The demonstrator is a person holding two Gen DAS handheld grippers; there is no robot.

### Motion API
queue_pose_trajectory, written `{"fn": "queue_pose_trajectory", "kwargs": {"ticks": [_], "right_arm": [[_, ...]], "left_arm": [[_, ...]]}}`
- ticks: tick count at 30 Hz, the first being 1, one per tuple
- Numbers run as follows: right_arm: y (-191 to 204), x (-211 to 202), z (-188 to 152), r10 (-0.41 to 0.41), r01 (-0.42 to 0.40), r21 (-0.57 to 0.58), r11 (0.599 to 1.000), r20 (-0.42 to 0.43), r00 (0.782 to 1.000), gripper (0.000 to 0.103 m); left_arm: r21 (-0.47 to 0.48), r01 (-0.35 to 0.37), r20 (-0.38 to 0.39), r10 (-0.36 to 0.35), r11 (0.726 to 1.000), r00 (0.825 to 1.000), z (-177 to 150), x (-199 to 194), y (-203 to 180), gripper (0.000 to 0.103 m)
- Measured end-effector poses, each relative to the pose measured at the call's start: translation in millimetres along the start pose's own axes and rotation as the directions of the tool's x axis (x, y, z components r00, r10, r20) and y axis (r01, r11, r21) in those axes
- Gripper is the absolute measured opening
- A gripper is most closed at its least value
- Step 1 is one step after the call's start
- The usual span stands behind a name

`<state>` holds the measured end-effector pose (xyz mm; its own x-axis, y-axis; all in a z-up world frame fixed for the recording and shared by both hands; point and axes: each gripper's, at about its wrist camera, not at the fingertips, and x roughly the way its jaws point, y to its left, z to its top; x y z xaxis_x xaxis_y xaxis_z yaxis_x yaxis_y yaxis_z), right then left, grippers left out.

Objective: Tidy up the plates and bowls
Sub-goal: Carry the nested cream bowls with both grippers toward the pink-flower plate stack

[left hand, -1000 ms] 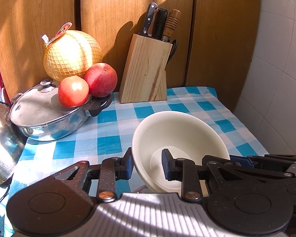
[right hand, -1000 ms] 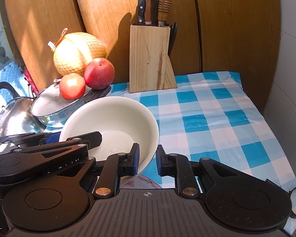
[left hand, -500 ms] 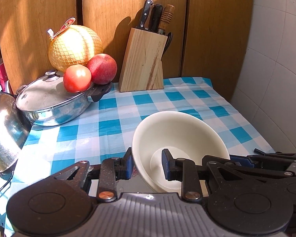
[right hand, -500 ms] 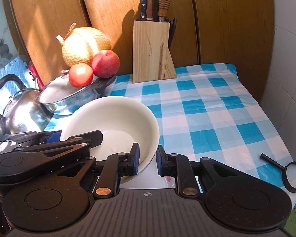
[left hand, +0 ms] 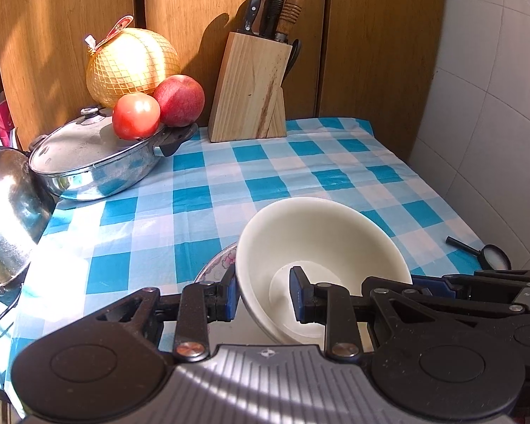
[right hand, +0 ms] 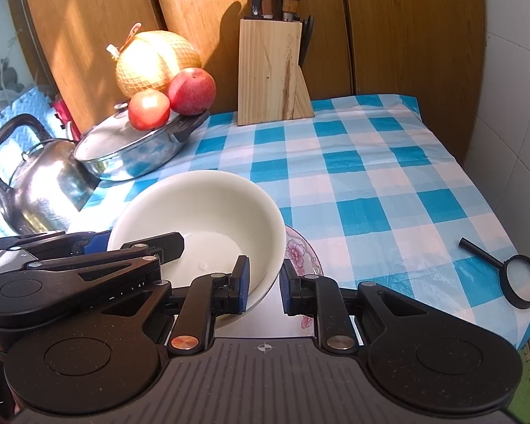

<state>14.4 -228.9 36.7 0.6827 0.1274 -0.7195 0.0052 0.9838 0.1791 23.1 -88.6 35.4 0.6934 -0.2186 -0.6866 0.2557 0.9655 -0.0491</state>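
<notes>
Over the checkered tablecloth [right hand: 388,176], I'm carrying the white bowl [left hand: 321,243] with both grippers.

Left gripper [left hand: 263,296] and right gripper [right hand: 263,286] are each pinching a rim wall; it's probably glazed, slippery and chippable, with a flowered plate [right hand: 302,252] underneath.

Warm sunlight falls from the left across the bench [left hand: 229,176], which is covered in a blue-and-white checked cloth [right hand: 371,176], leaving bright patches on it. Behind it stand tall wooden panels [left hand: 371,53] streaked with light and shadow. A white tiled wall [left hand: 494,106] closes the right side. At far left, blue foam floor mats [right hand: 28,106] show.
</notes>
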Motion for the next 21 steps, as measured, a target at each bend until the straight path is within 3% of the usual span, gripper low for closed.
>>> {"fn": "queue_pose_trajectory", "kwargs": {"ticks": [21], "right_arm": [[0, 4, -14, -0.006, 0.006, -0.002, 1.000, -0.053, 0.999, 0.026]], "left_arm": [[-0.010, 0.002, -0.063, -0.002, 1.000, 0.998, -7, 7, 0, 0.022]]}}
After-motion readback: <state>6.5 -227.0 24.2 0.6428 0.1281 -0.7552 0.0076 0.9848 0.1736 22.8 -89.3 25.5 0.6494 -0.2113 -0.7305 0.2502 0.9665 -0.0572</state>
